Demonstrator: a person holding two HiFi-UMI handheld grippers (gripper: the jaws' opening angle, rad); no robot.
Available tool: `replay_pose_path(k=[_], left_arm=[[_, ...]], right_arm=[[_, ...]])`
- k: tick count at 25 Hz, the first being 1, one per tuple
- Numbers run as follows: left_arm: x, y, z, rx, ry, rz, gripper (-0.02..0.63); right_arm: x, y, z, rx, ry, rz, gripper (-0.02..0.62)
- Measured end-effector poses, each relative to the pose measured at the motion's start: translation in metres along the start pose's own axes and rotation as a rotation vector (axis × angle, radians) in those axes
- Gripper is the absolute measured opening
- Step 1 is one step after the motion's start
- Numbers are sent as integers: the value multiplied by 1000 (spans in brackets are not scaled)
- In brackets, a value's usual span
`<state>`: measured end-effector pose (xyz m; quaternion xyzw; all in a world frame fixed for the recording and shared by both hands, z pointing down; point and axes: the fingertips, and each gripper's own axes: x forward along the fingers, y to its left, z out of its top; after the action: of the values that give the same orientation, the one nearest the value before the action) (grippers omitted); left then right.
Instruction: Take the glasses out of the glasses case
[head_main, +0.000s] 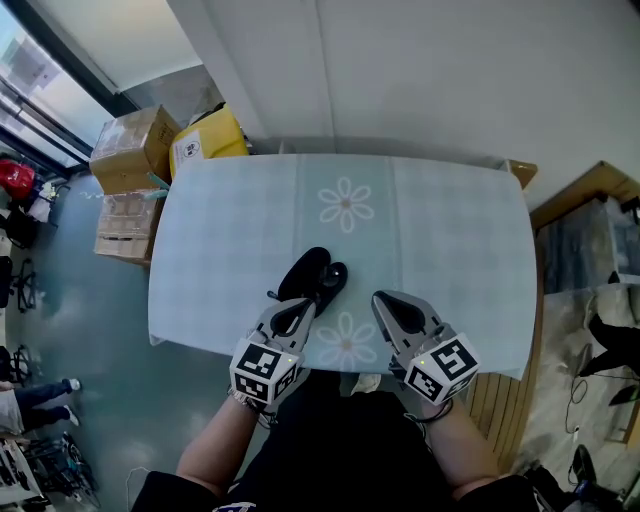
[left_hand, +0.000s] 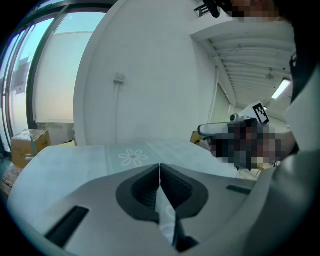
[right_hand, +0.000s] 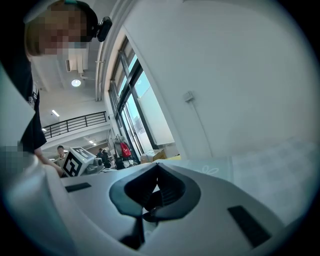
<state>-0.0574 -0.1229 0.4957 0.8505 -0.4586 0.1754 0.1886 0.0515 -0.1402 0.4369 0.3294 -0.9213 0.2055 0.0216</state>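
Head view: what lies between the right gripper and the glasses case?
Nothing: in the head view only bare tablecloth separates the right gripper from the glasses case.

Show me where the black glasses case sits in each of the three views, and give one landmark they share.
Head view: the glasses case lies centre frame, just ahead of the left tool.
Left gripper view: not visible; the shut jaws cover that spot.
Right gripper view: probably the dark shape seen through the gap under the shut jaws.
Shared landmark: the flower print on the tablecloth, in all three views.
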Motion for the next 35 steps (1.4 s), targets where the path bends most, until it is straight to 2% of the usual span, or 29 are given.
replay_pose_path(k=[13,28,31,35], left_arm=[[41,33,-39,24,164,-29,31],[79,46,-92,113,390,-71,34],[85,47,-100,119,428,-67,108],[91,50,-107,130,475,-65,109]], right_arm=[[29,-10,-16,44,34,-52,23],[39,-13,-35,83,57,-111,23],[38,-16,-37,92,56,-127,23],[36,-18,-39,102,54,-145,23]])
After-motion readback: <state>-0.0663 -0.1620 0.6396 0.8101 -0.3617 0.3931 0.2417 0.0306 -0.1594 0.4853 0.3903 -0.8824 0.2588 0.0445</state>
